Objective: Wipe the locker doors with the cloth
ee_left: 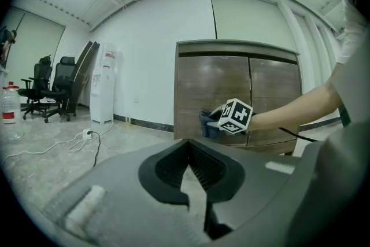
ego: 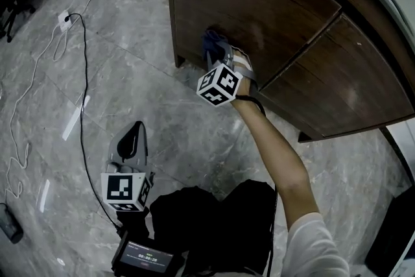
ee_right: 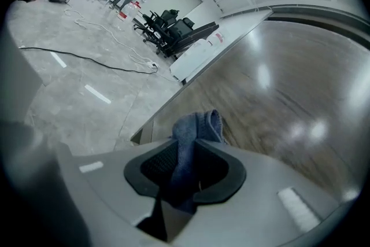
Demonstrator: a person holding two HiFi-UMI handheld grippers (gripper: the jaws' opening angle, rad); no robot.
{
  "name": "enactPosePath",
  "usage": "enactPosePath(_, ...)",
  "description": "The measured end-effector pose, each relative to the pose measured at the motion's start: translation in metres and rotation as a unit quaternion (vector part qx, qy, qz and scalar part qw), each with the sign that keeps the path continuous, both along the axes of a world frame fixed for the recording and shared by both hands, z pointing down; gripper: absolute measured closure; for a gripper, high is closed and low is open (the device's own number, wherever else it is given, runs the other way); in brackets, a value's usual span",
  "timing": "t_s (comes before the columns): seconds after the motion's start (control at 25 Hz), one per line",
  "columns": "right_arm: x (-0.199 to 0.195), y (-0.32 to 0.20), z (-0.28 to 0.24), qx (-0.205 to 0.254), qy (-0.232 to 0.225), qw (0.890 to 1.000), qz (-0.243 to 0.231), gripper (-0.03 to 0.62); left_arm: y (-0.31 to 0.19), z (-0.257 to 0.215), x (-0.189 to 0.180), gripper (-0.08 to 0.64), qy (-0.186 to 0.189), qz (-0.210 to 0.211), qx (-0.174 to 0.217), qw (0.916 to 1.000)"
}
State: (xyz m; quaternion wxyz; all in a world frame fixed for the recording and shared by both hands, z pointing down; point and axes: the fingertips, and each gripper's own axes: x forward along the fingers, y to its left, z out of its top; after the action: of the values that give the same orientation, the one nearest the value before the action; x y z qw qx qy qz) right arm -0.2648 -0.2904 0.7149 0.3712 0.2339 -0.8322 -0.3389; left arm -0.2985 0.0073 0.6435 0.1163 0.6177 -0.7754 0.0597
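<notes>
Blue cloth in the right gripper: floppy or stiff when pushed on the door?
Likely floppy: the cloth folds over above the fingers. Probably light: a pinch holds it. May bunch against the locker door when pushed.

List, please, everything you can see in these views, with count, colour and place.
locker doors: two, dark brown, ahead.
cloth: one, blue, low at the left door.
cable: one, black, across the grey floor.
power strip: one, white, at the cable's end.
water dispenser: one, white, by the wall.
office chairs: two, black, left of the dispenser.
right gripper: one, grey, shut on the cloth.
left gripper: one, grey, shut, empty, held low.
right arm: one, bare, reaching to the door.
</notes>
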Motion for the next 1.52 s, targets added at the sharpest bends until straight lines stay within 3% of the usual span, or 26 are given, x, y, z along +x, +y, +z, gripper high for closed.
enactPosePath(0.76,-0.014,0.004,0.072,-0.044,0.052,0.998,0.003,0.499,0.006,0.016,-0.019,0.557,0.007,-0.018,-0.012,0.9997)
enactPosePath(1.04,-0.022,0.002,0.03,-0.012,0.025,1.0,-0.004,0.499,0.001,0.02,-0.013,0.557,0.016,-0.013,-0.014,0.9997)
enactPosePath(1.52,-0.039,0.001,-0.103,0.036,-0.055,0.998,-0.017,0.5,0.002,0.01,-0.011,0.557,0.002,-0.011,-0.009,0.9999)
